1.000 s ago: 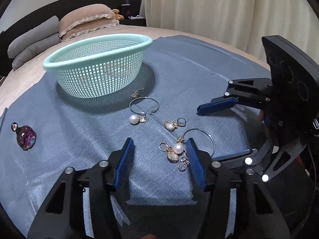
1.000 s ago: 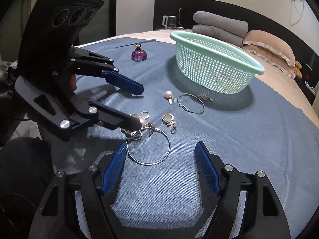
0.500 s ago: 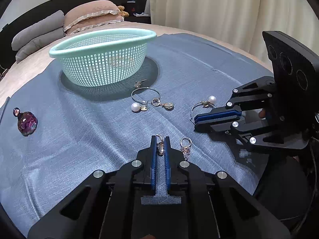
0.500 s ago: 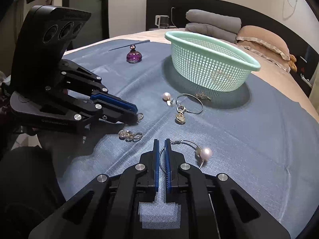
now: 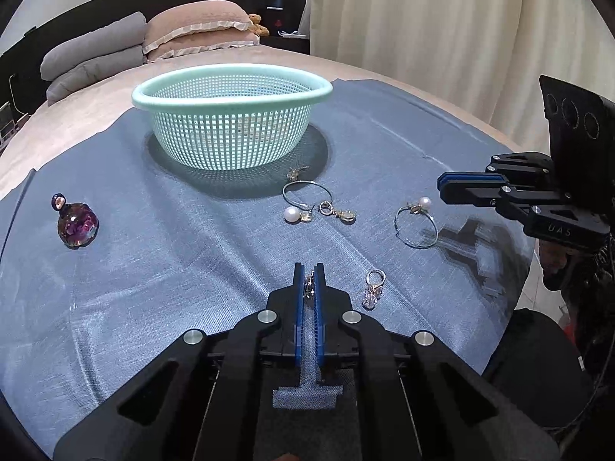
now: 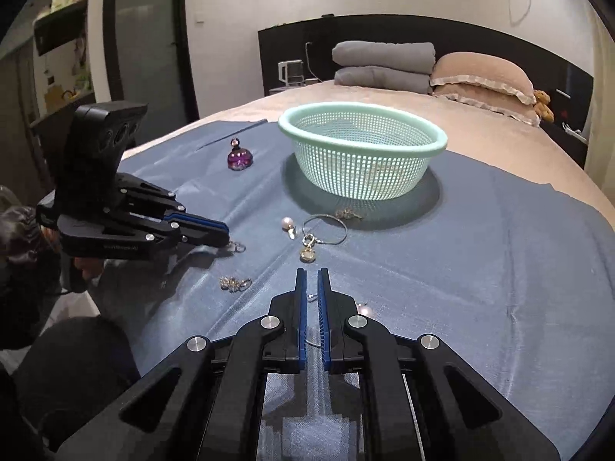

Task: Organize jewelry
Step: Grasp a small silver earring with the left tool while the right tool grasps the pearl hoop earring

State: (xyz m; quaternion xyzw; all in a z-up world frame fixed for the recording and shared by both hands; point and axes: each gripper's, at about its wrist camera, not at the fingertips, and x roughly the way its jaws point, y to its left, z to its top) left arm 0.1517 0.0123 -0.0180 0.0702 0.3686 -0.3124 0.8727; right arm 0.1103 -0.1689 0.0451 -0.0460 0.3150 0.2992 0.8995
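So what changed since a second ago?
Both grippers were open over the earring pile. The left gripper shut on a small earring and lifted it out of the pile. The right gripper shut on the hoop, seemingly still pinching it, and drew it off to the right. The basket and bottle stayed put.

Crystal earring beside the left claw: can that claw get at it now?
Probably not yet: the left claw is shut on a small earring. Otherwise the crystal earring lies close on its right, nothing between.
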